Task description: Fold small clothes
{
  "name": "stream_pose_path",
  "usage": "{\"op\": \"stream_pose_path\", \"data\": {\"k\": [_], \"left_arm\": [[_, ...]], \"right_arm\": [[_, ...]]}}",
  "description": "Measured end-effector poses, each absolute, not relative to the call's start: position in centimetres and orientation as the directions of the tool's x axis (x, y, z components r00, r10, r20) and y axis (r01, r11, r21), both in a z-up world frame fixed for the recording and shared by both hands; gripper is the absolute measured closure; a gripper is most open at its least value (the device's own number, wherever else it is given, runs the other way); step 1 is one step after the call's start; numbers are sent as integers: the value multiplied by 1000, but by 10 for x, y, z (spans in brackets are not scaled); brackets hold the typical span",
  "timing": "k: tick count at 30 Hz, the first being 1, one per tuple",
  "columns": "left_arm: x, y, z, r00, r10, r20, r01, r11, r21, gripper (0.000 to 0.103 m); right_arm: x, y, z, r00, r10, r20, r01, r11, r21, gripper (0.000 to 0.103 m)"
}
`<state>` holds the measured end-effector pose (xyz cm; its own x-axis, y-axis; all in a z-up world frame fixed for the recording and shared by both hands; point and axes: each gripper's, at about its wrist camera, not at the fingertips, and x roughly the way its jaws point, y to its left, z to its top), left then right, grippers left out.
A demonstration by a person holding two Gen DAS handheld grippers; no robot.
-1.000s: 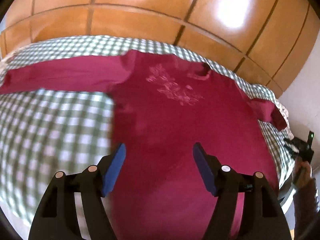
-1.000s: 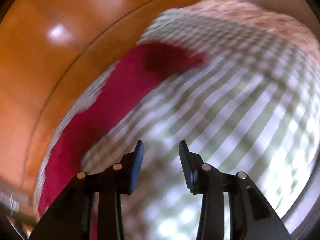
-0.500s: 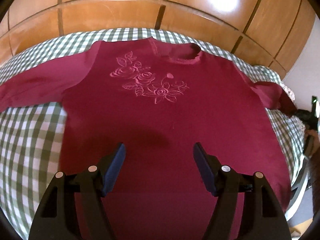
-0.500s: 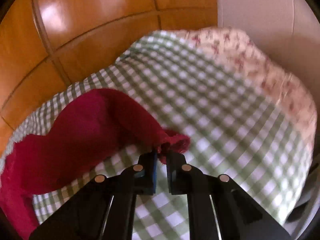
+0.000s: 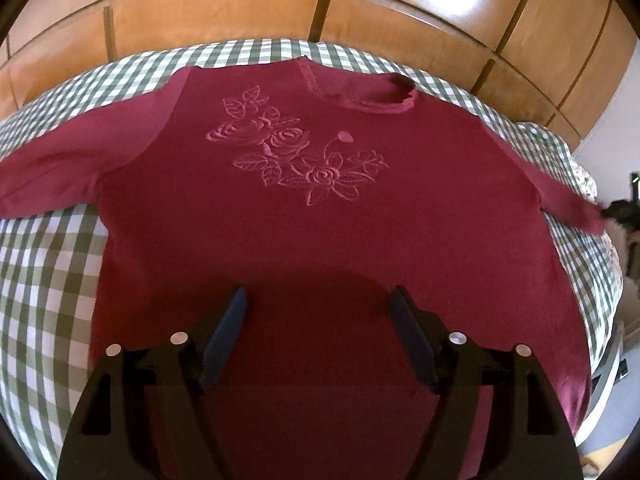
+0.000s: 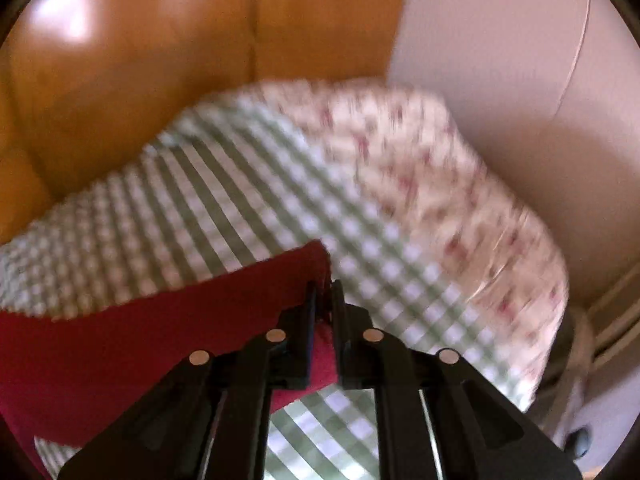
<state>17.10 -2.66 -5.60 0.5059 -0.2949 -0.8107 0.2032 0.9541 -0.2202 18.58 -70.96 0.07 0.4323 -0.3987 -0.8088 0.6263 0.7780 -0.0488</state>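
**A:** Start at the right gripper (image 6: pixel 325 294). What has it got?

**B:** The cuff end of the sleeve (image 6: pixel 192 320) sits between its jaws. They stand close together on the fabric and are easing apart a little, yet the cloth looks pinched between the pads. The sleeve runs away from it to the left, above the checked bedcover (image 6: pixel 240 200).

**A:** And the left gripper (image 5: pixel 320 300)?

**B:** Jaws well apart and widening slightly, nothing between them. It hangs over the lower body of the dark red long-sleeved top (image 5: pixel 320 220), not gripping it.

**A:** Where does the top lie?

**B:** Front up on the green-and-white checked cover, embroidered roses (image 5: pixel 296 160) showing, neckline (image 5: pixel 360 100) at the far side near the wooden panels (image 5: pixel 320 4). Its hem is nearest the left camera, partly hidden by the gripper.

**A:** So its long axis?

**B:** Body runs hem to collar, straight away from the left camera. With both sleeves out sideways, the widest line runs cuff to cuff, across the bed.

**A:** How will it handle?

**B:** Soft, light and limp, I'd judge; it will sag wherever it is unsupported and may drag on the cover. A pinch at a cuff, a hem corner or a shoulder seam should hold better than the middle of the panel.

**A:** Risk?

**B:** A thin cuff slipping out of loosening jaws.
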Motion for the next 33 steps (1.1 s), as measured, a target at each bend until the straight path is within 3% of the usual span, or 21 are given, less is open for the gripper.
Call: {"op": "stream_pose_path", "data": {"k": [1, 3, 7, 11, 16, 17, 18, 22, 25, 26, 27, 28, 29, 30, 33], "left_arm": [[171, -26, -56, 505, -296, -811, 203, 954, -221, 30], [170, -25, -54, 505, -297, -810, 212, 953, -217, 30], [167, -23, -52, 510, -298, -807, 210, 953, -219, 30], [167, -21, -49, 516, -320, -795, 192, 947, -256, 30], [162, -23, -43, 524, -326, -787, 195, 945, -262, 28], [159, -22, -40, 536, -320, -781, 192, 947, -256, 28], [156, -19, -38, 545, -313, -778, 186, 950, -251, 28], [144, 4, -36, 558, -292, -776, 132, 955, -265, 28], [134, 25, -42, 558, -260, -788, 81, 962, -260, 28], [131, 32, -43, 558, -256, -790, 71, 962, -262, 28], [129, 35, -43, 560, -255, -788, 67, 962, -264, 28], [126, 39, -41, 565, -258, -784, 69, 961, -267, 28], [122, 43, -38, 571, -264, -778, 75, 960, -271, 28], [120, 45, -36, 580, -252, -774, 70, 963, -261, 28], [114, 61, -31, 611, -223, -760, 30, 965, -260, 28]], "right_arm": [[183, -712, -7, 440, -389, -809, 643, 766, -18, 81], [169, -712, -16, 468, -362, -806, 679, 731, 66, 52], [111, -687, -20, 597, -254, -761, 675, 672, 305, 47], [99, -642, -33, 694, 3, -720, 530, 675, 514, 55], [131, -621, -50, 679, 62, -731, 532, 645, 548, 63], [134, -623, -50, 671, 54, -739, 546, 639, 543, 84], [136, -625, -50, 666, 52, -745, 555, 633, 540, 98], [127, -637, -40, 638, -88, -765, 608, 668, 430, 98], [128, -636, -51, 601, -103, -793, 610, 700, 371, 98], [126, -636, -49, 600, -111, -792, 610, 704, 364, 94], [123, -635, -47, 602, -109, -791, 612, 700, 369, 78], [117, -632, -40, 608, -111, -786, 611, 698, 374, 69], [114, -628, -34, 608, -130, -783, 612, 705, 359, 51], [109, -618, -25, 608, -161, -777, 603, 730, 321, 45], [102, -587, -9, 629, -126, -767, 519, 803, 293, 44]]}}
